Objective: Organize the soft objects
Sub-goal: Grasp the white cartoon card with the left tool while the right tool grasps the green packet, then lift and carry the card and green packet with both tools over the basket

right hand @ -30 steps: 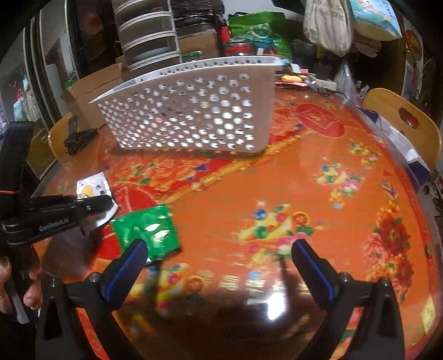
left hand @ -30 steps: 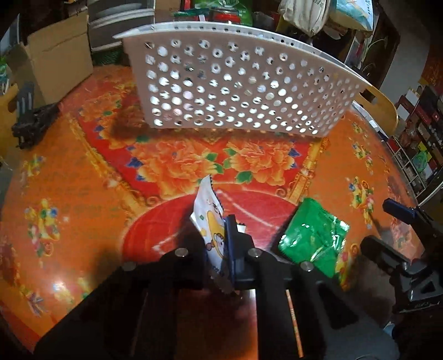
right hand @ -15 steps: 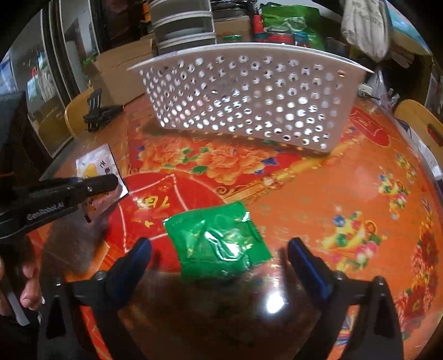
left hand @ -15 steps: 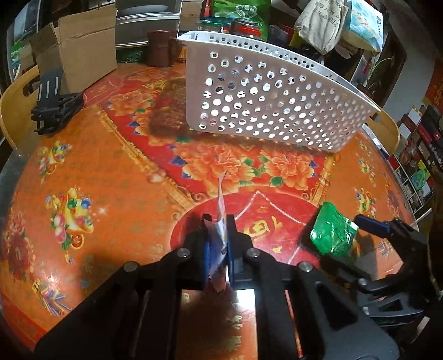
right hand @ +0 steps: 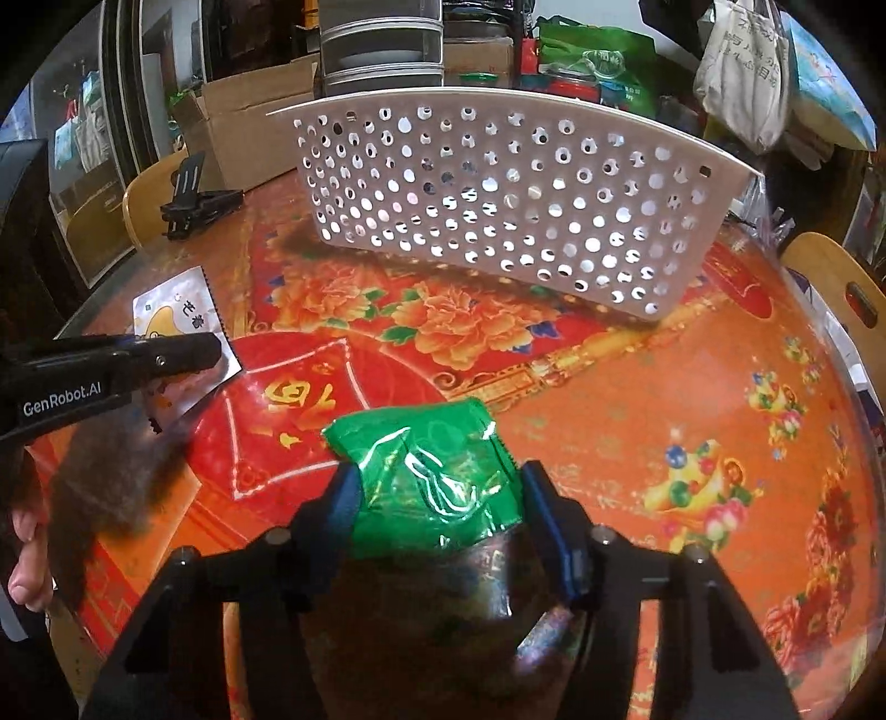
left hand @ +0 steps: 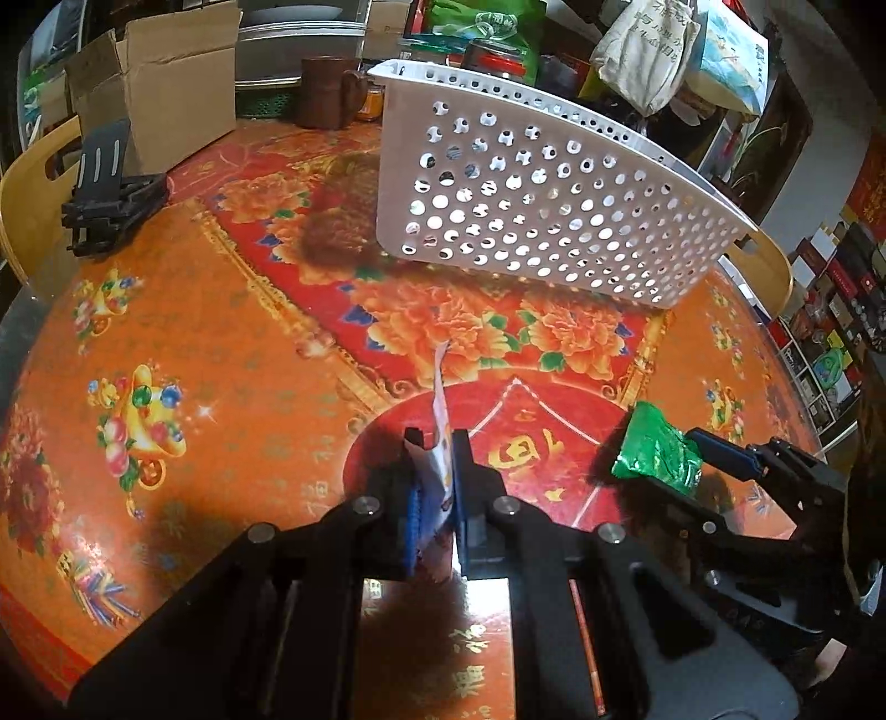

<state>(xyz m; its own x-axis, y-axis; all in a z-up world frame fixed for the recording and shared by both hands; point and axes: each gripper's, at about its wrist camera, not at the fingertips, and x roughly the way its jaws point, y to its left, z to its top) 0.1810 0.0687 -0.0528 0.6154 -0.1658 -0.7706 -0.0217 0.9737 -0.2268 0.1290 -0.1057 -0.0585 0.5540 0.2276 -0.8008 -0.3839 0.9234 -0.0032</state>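
Here, crinkly green foil packet (right hand: 437, 476), perforated plastic basket (right hand: 498, 205)

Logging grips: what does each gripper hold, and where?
Left gripper pinches the white sachet near its lower edge; right gripper has just been closing across the green packet's sides.

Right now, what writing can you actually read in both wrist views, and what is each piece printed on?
"GenRobot.AI": white lettering on the side of the left gripper.
White sachet: two dark characters, too small to read.
Tablecloth: gold characters in the red centre panel, not legible.
Hanging cloth bag: dark printed lines, too blurred.
Green packet: no legible print.
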